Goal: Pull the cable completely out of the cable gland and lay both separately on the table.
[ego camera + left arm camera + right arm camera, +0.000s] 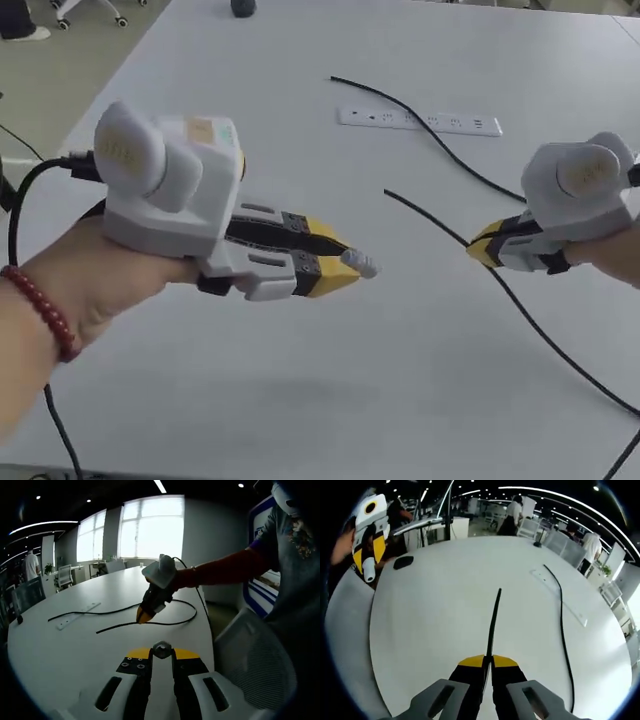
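Lower left of the head view: your left gripper [345, 272] is clamped on the cable gland [360, 264], held off the table [300, 400]; lower it flat before letting go. Farther right, your right gripper [473, 247] pinches the cable [425, 217], whose free end is already out. Lay it well apart from the gland.

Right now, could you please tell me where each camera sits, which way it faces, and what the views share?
Head view: on the headset, facing forward and down at the table; both hands show, the left gripper holding the gland, the right gripper the cable.
Left gripper view: on the left gripper, facing across the table at the right gripper; a red sleeve and torso show.
Right gripper view: on the right gripper, facing along the cable; the left gripper sits top left.
Shared: all three show the power strip.
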Action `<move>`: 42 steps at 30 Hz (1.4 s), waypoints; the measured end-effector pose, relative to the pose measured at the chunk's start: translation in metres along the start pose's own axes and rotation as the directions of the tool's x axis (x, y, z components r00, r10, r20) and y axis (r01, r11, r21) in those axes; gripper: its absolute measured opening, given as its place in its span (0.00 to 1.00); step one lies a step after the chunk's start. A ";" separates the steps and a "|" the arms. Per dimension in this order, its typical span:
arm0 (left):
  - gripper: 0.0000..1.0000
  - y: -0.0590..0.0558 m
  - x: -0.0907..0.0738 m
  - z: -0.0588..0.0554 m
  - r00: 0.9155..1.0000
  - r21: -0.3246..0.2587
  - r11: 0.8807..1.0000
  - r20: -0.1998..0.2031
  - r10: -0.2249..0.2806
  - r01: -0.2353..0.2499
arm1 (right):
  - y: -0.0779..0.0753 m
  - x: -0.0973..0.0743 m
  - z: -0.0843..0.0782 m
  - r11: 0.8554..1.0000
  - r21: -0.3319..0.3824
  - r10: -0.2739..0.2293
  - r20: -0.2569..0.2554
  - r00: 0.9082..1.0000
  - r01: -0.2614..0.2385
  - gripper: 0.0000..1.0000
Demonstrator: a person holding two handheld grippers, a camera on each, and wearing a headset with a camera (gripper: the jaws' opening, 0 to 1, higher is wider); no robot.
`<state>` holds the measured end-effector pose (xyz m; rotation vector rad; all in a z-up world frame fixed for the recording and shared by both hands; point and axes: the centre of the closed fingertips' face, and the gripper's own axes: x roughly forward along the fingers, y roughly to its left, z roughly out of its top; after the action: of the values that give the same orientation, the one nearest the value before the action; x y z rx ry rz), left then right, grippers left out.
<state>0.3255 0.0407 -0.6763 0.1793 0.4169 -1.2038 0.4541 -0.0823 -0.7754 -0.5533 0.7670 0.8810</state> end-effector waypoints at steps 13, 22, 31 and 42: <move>0.16 0.006 0.002 -0.018 1.000 -0.020 1.000 -0.018 0.011 -0.011 | -0.012 0.054 -0.006 0.999 0.034 0.038 -0.100 0.994 -0.034 0.00; 0.16 0.007 0.006 -0.021 1.000 -0.033 0.999 -0.013 0.007 -0.008 | -0.012 0.060 -0.015 0.998 0.037 0.055 -0.139 0.989 -0.051 0.00; 0.16 0.008 0.011 -0.018 1.000 -0.037 0.999 -0.004 0.001 -0.001 | -0.012 0.060 -0.017 0.996 0.066 0.074 -0.138 0.988 -0.066 0.00; 0.16 0.006 0.015 -0.017 1.000 -0.041 0.999 -0.001 -0.007 0.007 | -0.012 0.060 -0.014 0.996 0.062 0.074 -0.135 0.988 -0.067 0.06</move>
<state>0.3320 0.0353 -0.6981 0.1433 0.4428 -1.2009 0.4835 -0.0702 -0.8296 -0.5428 0.9388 0.8900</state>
